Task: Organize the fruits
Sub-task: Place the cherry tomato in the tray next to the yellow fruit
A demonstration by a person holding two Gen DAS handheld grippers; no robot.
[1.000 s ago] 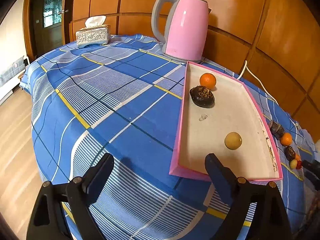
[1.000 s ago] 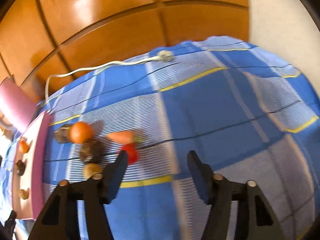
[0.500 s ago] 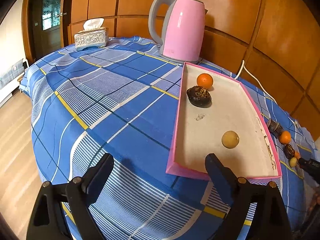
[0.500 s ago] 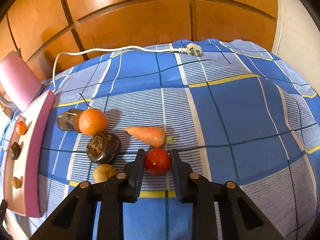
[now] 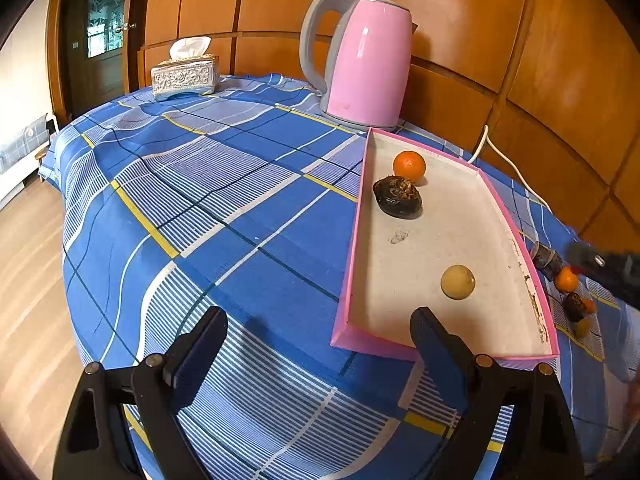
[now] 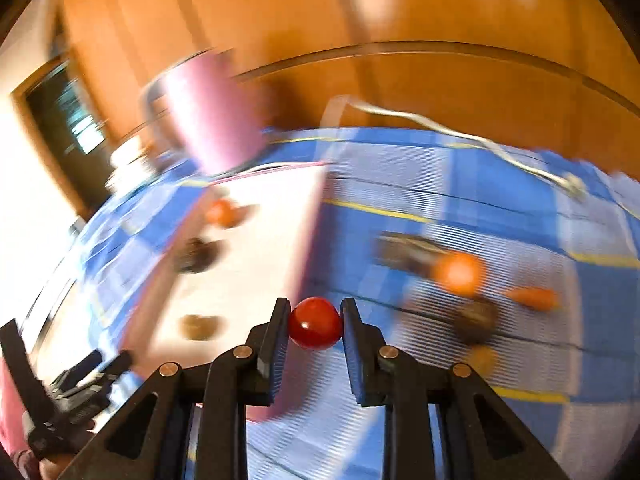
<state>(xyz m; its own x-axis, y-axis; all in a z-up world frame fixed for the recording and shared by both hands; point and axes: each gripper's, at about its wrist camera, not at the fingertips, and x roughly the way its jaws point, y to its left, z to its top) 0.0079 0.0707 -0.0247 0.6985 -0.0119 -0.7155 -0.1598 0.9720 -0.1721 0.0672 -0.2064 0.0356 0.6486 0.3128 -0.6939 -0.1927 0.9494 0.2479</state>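
A pink-rimmed tray (image 5: pixel 352 264) lies on the blue checked cloth. In it are an orange (image 5: pixel 409 165), a dark wrinkled fruit (image 5: pixel 397 197) and a pale yellow ball-shaped fruit (image 5: pixel 457 282). My left gripper (image 5: pixel 320 344) stands open at the tray's near corner, holding nothing. My right gripper (image 6: pixel 315 326) is shut on a red tomato (image 6: pixel 315 323), lifted beside the tray's right wall (image 6: pixel 310 232). On the cloth to the right lie an orange (image 6: pixel 459 273), a carrot (image 6: pixel 534 298) and dark fruits (image 6: pixel 476 320). The right wrist view is blurred.
A pink kettle (image 5: pixel 366 64) stands behind the tray, its white cord (image 6: pixel 460 130) trailing over the cloth. A tissue box (image 5: pixel 185 76) sits at the far left. Wood panelling backs the table. The table edge drops to a wooden floor (image 5: pixel 28 280) on the left.
My right gripper closed on the red tomato, lifted it off the cloth and swung left toward the tray, rolling as it went. The left gripper has stayed where it was, open.
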